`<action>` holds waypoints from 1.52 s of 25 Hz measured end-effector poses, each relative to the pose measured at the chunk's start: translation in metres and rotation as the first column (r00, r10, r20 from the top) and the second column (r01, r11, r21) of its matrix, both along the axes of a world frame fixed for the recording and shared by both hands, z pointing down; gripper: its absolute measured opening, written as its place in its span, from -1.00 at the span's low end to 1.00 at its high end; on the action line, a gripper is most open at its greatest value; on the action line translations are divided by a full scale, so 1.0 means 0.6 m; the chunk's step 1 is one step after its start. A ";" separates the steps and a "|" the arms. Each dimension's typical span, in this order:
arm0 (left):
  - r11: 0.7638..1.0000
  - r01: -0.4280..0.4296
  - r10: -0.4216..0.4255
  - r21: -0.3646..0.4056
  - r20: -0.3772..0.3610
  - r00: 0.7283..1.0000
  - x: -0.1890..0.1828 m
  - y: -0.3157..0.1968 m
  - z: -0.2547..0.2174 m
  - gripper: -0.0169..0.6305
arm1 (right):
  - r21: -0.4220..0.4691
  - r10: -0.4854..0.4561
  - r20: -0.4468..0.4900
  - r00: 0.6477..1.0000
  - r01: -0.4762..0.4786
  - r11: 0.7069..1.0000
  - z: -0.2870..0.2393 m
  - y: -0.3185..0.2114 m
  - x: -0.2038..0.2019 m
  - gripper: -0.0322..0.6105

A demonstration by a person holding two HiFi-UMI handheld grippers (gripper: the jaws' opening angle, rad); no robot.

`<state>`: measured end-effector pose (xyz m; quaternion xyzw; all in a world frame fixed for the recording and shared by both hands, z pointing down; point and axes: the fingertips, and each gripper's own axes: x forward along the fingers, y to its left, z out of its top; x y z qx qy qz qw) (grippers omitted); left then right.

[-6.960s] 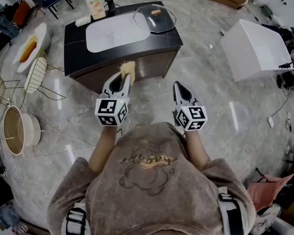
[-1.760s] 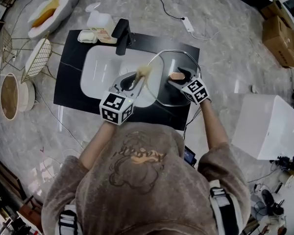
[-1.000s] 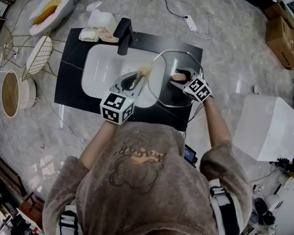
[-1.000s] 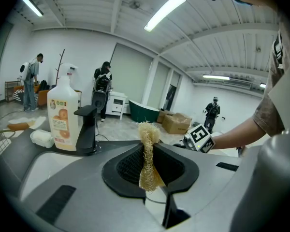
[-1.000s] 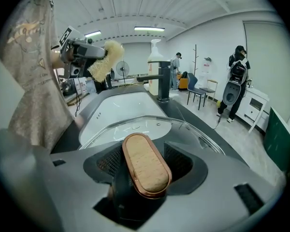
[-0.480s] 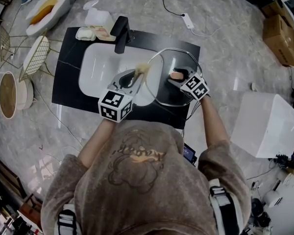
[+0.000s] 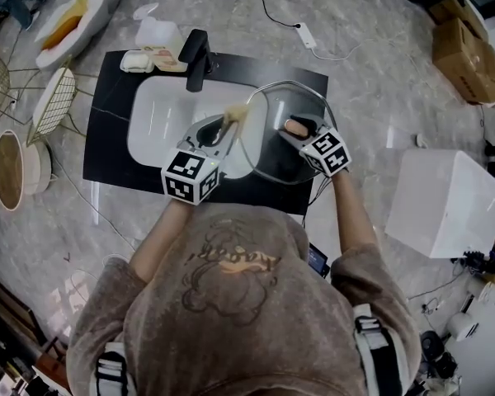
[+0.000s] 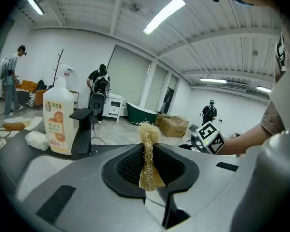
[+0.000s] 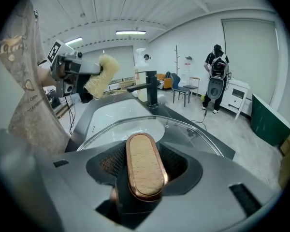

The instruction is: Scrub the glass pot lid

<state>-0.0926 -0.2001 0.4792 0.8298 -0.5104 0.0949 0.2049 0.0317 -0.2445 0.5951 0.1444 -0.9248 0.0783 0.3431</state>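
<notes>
Scrubber [image 7: 235, 114] is clamped in the left gripper [image 7: 221, 129]. The jaws of the right gripper [image 7: 304, 130] have just been closing, and the lid handle [image 7: 294, 126] is gripped between them.

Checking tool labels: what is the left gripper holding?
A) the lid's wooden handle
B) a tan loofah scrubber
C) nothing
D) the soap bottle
B: the left gripper view shows the left gripper shut on a fibrous tan loofah scrubber, whose tuft sticks up past the gripper's tips.
</notes>
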 end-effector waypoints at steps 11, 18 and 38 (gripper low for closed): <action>0.996 0.023 -0.020 0.081 -0.039 0.999 -0.017 0.002 -0.056 -0.75 | -0.073 0.335 0.308 0.891 -0.329 0.942 -0.131 -0.006 0.048 -0.35; 0.991 0.031 -0.024 0.127 -0.059 0.998 -0.022 0.006 -0.088 -0.75 | -0.232 0.487 0.508 0.710 -0.432 0.872 -0.204 0.029 0.082 -0.35; 0.925 -0.306 0.340 0.226 -0.129 0.932 0.129 0.086 -0.193 -0.75 | -0.676 0.702 0.710 0.052 -0.230 0.700 -0.247 0.122 0.134 -0.35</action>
